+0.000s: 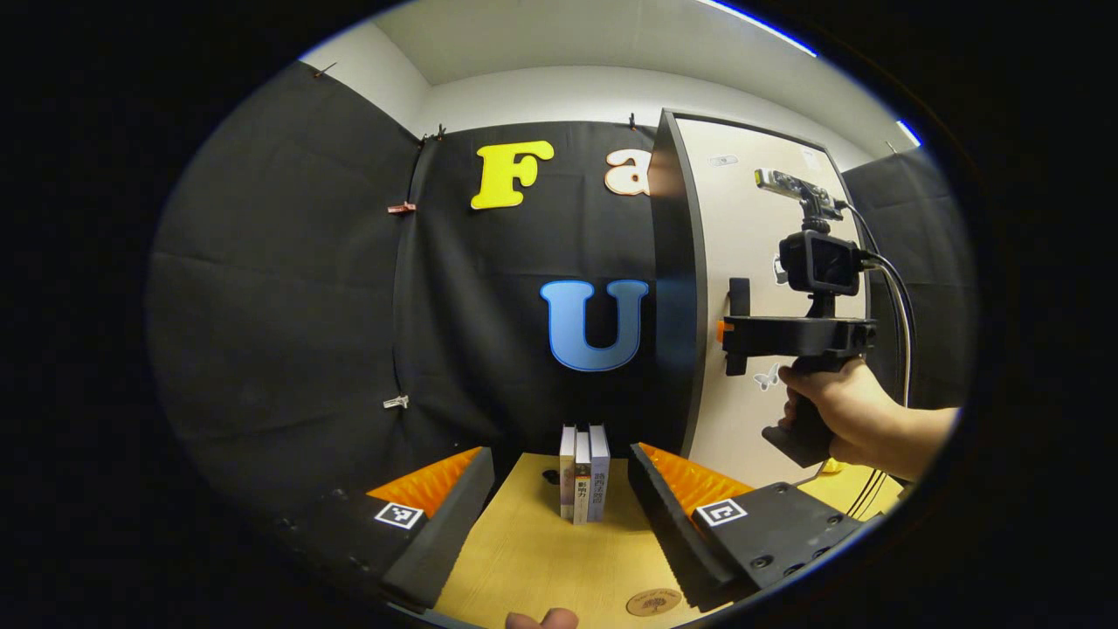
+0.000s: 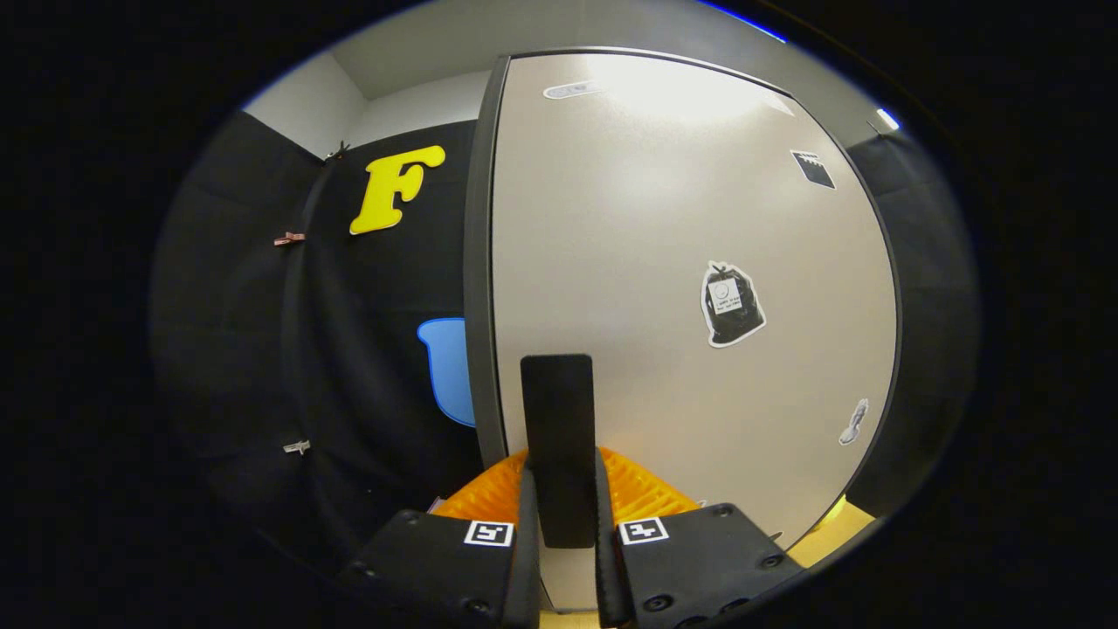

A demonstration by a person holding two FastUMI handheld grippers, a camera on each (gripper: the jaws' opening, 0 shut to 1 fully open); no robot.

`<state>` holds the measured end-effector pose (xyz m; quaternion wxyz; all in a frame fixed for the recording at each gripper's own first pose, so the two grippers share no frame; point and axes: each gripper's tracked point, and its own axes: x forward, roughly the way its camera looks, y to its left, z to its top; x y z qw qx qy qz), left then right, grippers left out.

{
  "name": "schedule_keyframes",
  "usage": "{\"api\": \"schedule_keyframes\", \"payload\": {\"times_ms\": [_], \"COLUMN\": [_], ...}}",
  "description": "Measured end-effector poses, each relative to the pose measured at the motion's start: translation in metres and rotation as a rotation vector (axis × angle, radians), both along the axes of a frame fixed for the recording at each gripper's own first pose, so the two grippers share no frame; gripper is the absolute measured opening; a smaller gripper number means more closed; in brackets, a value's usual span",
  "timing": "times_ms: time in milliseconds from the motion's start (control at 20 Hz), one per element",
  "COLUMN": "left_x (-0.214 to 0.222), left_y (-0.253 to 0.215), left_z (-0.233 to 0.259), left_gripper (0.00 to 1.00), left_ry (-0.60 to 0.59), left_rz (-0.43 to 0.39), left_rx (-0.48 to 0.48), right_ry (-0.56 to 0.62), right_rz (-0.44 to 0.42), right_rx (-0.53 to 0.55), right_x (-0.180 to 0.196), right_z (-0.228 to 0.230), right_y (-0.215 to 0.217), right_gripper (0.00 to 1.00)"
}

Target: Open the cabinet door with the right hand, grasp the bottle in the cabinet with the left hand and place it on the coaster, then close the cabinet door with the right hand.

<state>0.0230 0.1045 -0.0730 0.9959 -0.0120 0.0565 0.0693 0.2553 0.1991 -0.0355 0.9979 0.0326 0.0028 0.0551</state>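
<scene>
At the foot of the right gripper view we see the right tongs [image 2: 562, 524] closed on the cabinet door's handle [image 2: 557, 437], a dark upright bar, with one finger pressing each side of it; the cabinet door [image 2: 681, 262] is pale, carries a few stickers, and fills the view from twelve round to four o'clock. In the left gripper view we find the same door [image 1: 751, 262] at about two o'clock, seen nearly edge-on, with the right tongs [image 1: 732, 341] against its handle [image 1: 739, 295] and a hand [image 1: 838, 411] gripping the tool's grip; we cannot tell from here whether the door stands ajar. The left tongs [image 1: 559, 524] hang wide apart over the wooden worktop [image 1: 541, 559], holding nothing; between their fingers, toward twelve o'clock, three books [image 1: 583, 472] stand upright on the worktop. The coaster [image 1: 653, 601], a round wooden disc, lies flat at five o'clock, just beside one finger. The bottle we cannot make out in either view.
</scene>
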Motion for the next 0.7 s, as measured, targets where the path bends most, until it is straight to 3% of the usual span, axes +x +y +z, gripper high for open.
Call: {"api": "schedule_keyframes", "payload": {"times_ms": [50, 100, 700], "left_x": [-0.001, -0.002, -0.020], "left_y": [0.000, 0.000, -0.027], "left_z": [0.000, 0.001, 0.016], "left_gripper": [0.98, 0.98, 0.98], "left_ry": [0.000, -0.002, -0.016], "left_rz": [0.001, 0.002, -0.024], "left_rx": [-0.001, -0.001, 0.017], "right_ry": [0.008, 0.018, 0.041], "right_rz": [0.020, 0.043, 0.187], "right_rx": [-0.001, 0.005, 0.003], "right_x": [0.001, -0.002, -0.065], "right_z": [-0.001, -0.001, 0.005], "right_y": [0.001, 0.002, -0.007], "right_gripper": [0.29, 0.22, 0.23]}}
